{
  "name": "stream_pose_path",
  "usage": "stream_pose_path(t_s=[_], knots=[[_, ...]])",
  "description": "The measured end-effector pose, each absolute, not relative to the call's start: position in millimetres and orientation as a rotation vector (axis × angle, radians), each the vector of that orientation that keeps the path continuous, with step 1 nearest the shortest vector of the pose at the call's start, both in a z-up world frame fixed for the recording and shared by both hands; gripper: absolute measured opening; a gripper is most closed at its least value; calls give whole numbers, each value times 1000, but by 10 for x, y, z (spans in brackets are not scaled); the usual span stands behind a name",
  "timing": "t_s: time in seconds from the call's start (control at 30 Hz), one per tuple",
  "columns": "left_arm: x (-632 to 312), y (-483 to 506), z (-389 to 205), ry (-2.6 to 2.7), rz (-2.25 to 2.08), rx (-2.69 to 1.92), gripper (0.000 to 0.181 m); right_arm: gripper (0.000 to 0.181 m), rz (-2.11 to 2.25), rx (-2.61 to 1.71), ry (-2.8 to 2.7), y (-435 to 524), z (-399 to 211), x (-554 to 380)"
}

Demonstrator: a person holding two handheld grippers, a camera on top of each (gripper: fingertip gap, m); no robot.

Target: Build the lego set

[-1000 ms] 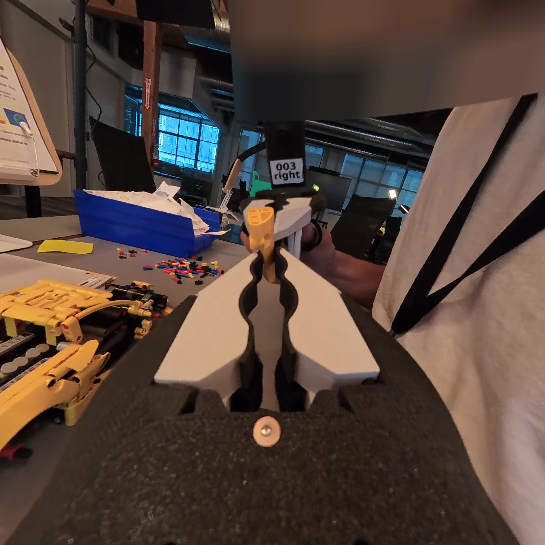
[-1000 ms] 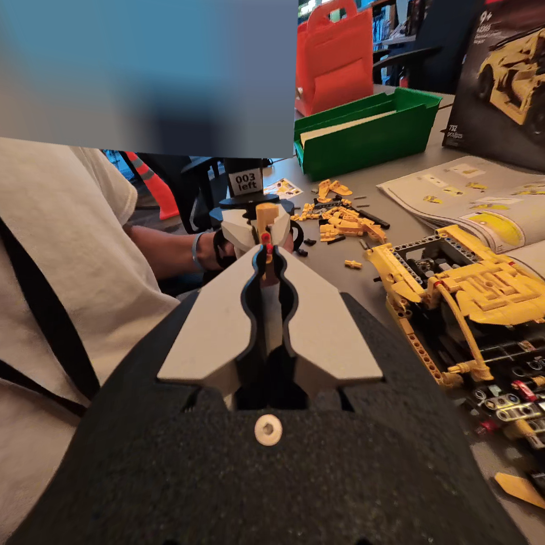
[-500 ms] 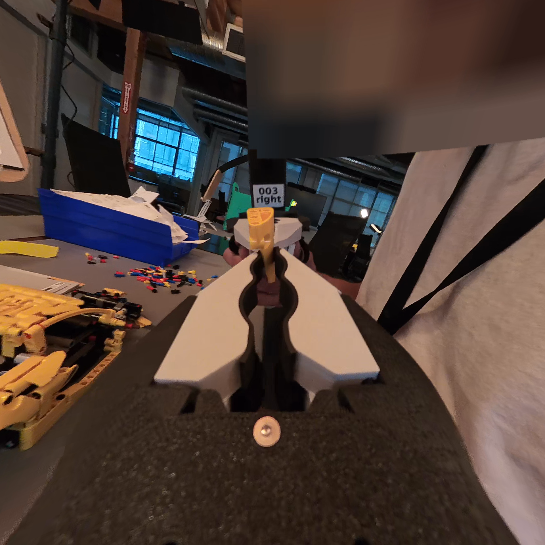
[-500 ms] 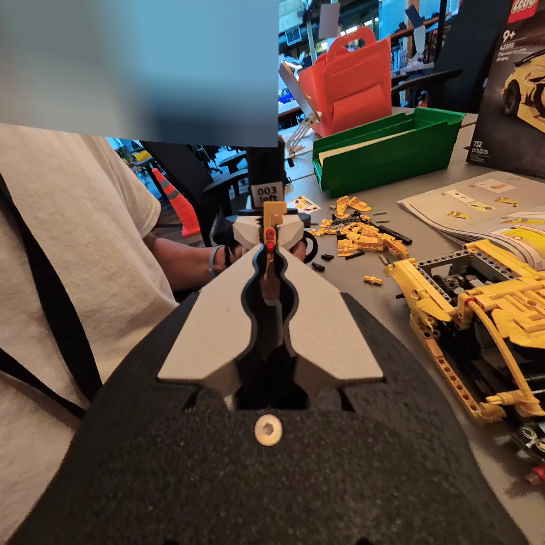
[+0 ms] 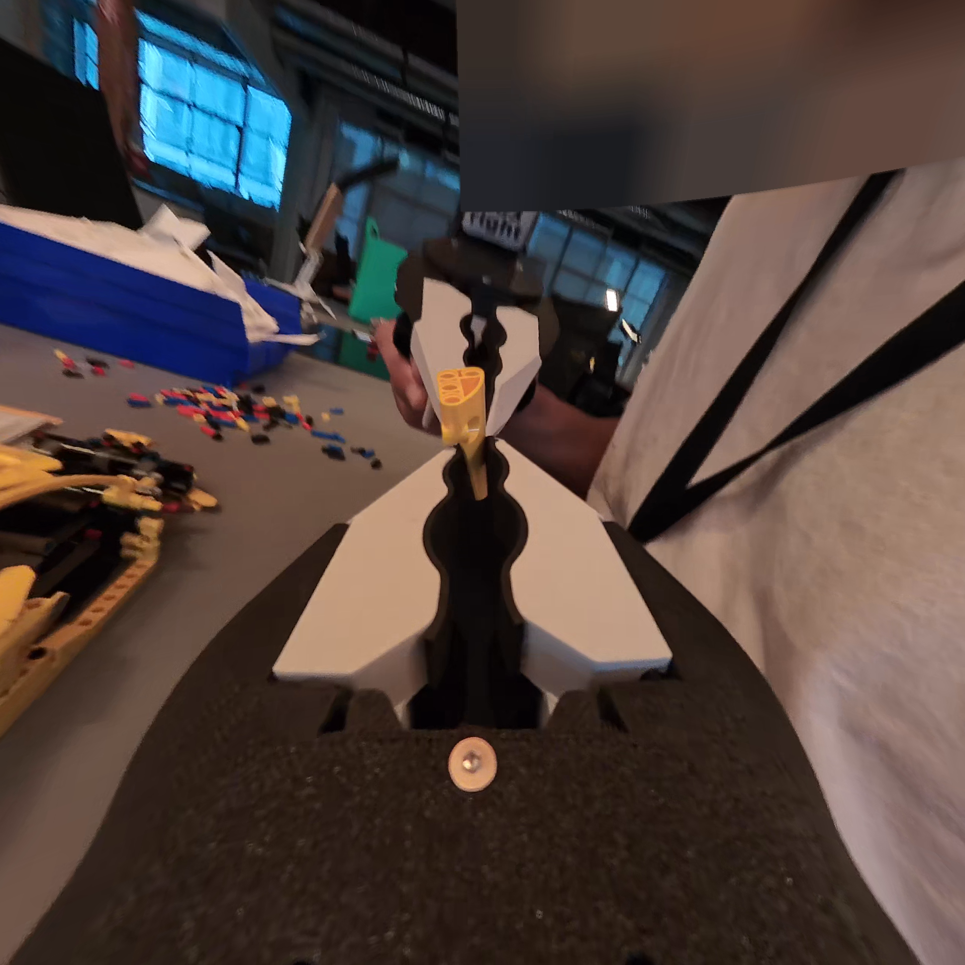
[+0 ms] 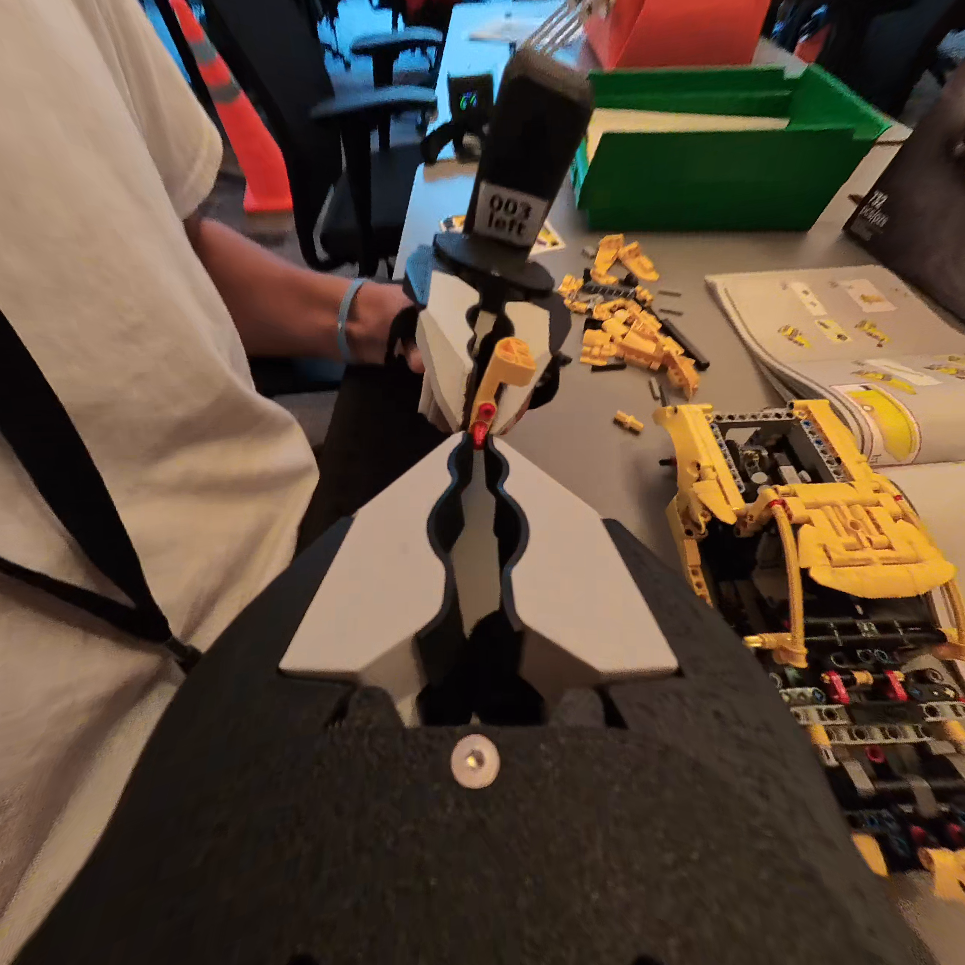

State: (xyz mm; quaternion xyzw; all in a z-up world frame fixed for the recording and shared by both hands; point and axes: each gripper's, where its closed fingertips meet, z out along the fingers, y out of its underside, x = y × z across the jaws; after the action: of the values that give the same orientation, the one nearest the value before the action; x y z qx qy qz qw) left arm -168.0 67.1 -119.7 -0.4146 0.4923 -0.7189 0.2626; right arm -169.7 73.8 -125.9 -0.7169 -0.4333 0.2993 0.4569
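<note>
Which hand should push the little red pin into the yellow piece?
Probably right. The right gripper pinches the red pin, its tip at the yellow piece, which the left gripper holds.

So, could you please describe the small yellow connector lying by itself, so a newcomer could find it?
Start at the half-built yellow car on the grey table. Just off its front corner, towards the loose yellow heap, lies one short yellow connector. It alone lies apart from both.

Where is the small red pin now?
In the right wrist view, the small red pin sits between the right gripper's fingertips, on the yellow piece.
</note>
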Motion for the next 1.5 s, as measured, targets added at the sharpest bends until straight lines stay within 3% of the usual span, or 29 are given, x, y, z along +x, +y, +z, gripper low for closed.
stream_pose_path(t_s=[0.2,0.87,1.1,1.33,1.5], knots=[[-1575,582,-1441,1511,-1834,-1205,7,3,553,-1929,-1245,646,-1470,-1562],[-1562,595,-1434,1492,-1896,-1219,6,3,879,-1846,-972,668,-1473,-1590],[-1420,624,-1653,1573,-1742,-1316,7,3,554,-2022,-1110,651,-1721,-1290],[-1430,776,-1587,1453,-1708,-1321,7,3,96,-2739,-1122,330,-2439,-39],[-1447,781,-1589,1451,-1671,-1306,7,4,-115,-2987,-1206,55,-2606,320]])
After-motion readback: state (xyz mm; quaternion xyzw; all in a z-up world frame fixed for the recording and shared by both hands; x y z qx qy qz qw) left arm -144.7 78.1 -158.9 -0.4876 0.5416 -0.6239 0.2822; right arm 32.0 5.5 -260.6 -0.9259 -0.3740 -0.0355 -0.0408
